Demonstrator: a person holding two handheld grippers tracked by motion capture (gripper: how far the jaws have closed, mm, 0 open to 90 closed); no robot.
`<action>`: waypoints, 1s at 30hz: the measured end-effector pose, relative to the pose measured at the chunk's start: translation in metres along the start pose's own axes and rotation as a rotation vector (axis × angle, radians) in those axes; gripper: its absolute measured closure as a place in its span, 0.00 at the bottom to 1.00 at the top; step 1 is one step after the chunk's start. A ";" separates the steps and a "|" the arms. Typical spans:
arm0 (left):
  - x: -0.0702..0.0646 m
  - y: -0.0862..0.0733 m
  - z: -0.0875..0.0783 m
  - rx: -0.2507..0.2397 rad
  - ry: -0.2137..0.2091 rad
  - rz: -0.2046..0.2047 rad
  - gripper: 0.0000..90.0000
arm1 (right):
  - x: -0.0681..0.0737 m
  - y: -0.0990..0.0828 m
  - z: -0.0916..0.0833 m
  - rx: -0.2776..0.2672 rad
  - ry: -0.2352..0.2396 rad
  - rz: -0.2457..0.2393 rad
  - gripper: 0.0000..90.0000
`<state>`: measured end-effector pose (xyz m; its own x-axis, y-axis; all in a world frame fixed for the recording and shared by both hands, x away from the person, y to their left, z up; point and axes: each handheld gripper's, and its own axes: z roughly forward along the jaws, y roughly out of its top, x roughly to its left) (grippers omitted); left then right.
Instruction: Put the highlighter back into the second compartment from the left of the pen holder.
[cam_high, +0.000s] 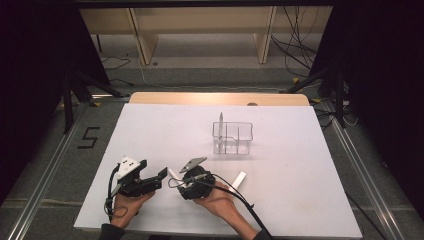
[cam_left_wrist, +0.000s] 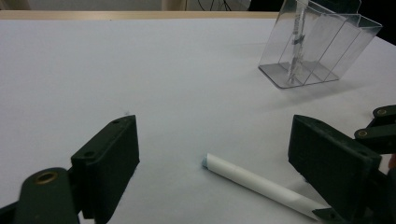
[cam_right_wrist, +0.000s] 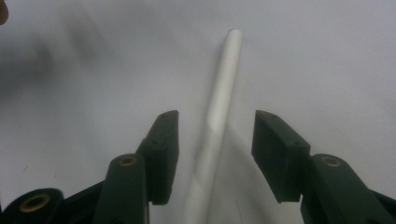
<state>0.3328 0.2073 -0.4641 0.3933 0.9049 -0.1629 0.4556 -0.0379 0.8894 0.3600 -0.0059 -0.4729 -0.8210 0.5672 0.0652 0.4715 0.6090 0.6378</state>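
The right gripper (cam_right_wrist: 215, 135) is hovering low over a white pen (cam_right_wrist: 217, 107) lying flat on the counter (cam_high: 165, 130), jaws standing wide apart on either side of it and gripping nothing, the pen's long axis running straight ahead between them. The left gripper (cam_high: 162, 175) is waiting just beside it, jaws also spread wide and empty, pointing toward the pen's tip. Farther back a clear organizer (cam_high: 232, 137) is standing with one pen upright inside; another white pen (cam_high: 239, 179) is lying right of the hand, and the dim room beyond is showing shelves and cables.

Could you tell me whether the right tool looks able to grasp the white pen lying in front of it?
Probably yes: the right tool is open, and the white pen lies between its jaws on the bare table.
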 end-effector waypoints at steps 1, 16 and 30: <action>0.000 0.000 0.000 0.000 0.000 -0.001 0.18 | 0.000 0.000 0.001 0.000 0.002 -0.001 0.59; 0.001 0.000 0.000 -0.003 0.012 -0.007 0.18 | 0.002 0.000 0.009 0.048 -0.006 -0.002 0.71; 0.001 0.000 0.000 -0.002 0.015 -0.007 0.18 | 0.005 0.000 0.012 0.067 -0.035 -0.019 0.80</action>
<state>0.3328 0.2083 -0.4642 0.3780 0.9114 -0.1626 0.4568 -0.0309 0.8890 0.3593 0.0034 -0.4819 -0.8186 0.5737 0.0265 0.4776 0.6545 0.5861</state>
